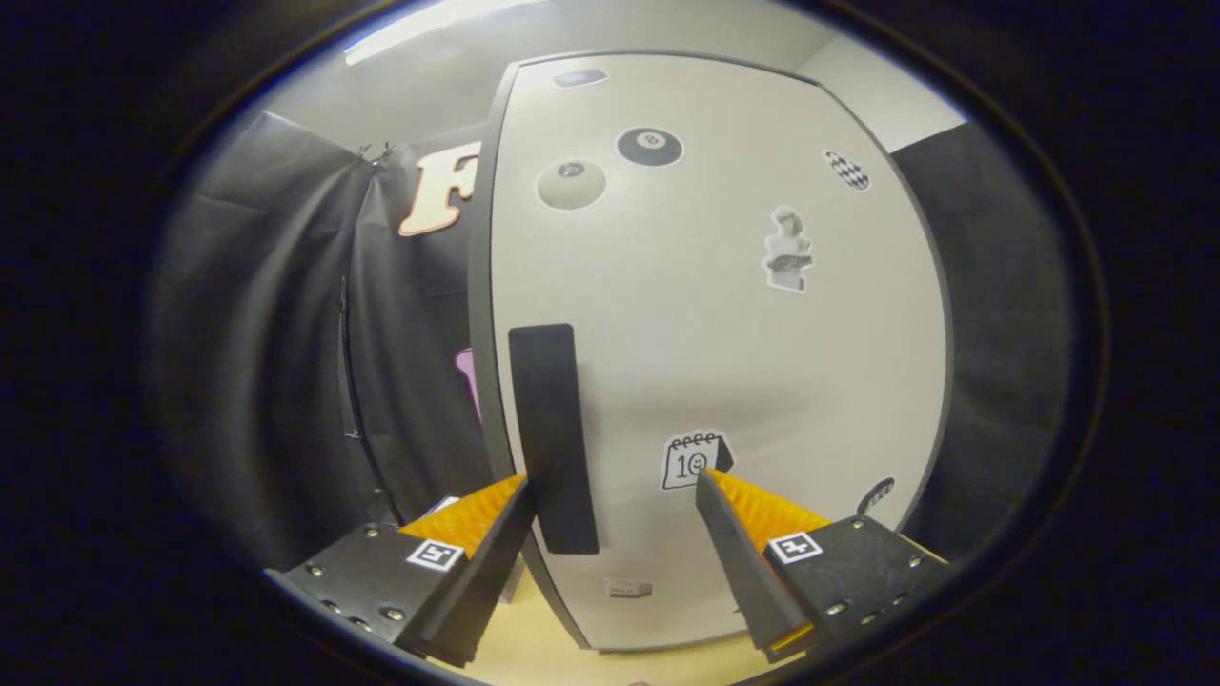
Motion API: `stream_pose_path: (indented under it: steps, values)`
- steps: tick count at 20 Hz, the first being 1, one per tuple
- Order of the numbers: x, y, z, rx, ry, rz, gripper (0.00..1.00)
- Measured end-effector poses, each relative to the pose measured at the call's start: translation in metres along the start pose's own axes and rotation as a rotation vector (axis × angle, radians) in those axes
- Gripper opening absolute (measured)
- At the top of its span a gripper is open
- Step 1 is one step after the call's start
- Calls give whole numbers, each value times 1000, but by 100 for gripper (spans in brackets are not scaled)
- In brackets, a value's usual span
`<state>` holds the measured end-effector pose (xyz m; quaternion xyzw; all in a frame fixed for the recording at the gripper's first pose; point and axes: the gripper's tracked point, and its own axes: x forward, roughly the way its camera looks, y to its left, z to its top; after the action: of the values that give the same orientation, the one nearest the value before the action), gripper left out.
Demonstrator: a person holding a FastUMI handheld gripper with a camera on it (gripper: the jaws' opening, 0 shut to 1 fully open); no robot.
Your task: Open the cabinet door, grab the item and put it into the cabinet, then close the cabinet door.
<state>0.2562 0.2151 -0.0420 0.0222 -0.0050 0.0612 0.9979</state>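
Here, my tongs stand apart at the cabinet door, its dark handle just inside my left finger.
The door looks shut; whether the item is inside, I can't tell, so opening or just-closed both fit. Pale tabletop below, black cloth wall around.

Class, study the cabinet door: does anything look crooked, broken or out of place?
Nothing stands out. The door looks whole, its stickers lie flat, and the handle sits straight. The open claw has that handle near one finger.
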Motion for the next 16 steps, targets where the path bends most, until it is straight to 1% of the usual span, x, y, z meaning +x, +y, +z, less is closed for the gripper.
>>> stream_pose_path:
  steps: [2, 4, 10, 16]
  values:
    - [-23, -5, 4, -25, -16, -9, 100]
    - [-48, -11, 4, -37, 4, -11, 100]
    - [-132, -41, 14, -52, 20, -69, 100]
    - [-208, -61, 24, -61, 3, -139, 100]
